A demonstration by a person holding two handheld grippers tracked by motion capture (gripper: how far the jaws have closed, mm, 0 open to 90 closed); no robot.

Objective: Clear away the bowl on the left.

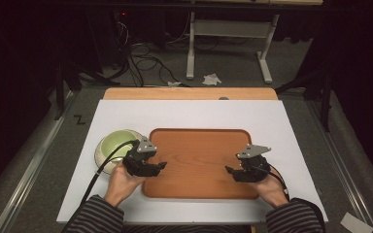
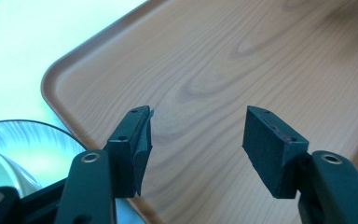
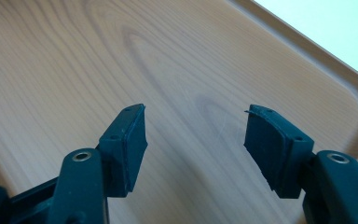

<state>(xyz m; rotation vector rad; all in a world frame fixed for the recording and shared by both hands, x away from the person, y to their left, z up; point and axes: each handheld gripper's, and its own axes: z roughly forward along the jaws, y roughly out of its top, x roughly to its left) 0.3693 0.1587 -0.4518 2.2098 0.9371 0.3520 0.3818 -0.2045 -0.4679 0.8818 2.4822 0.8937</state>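
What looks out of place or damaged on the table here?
Nothing stands out. The wooden tray lies square on the white mat, bare and unmarked, and the green bowl sits upright beside its left edge.

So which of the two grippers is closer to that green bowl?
The left gripper. It hovers over the wooden tray's left edge, right beside the green bowl. The right gripper is across the tray near its right side, jaws open and empty like the left's.
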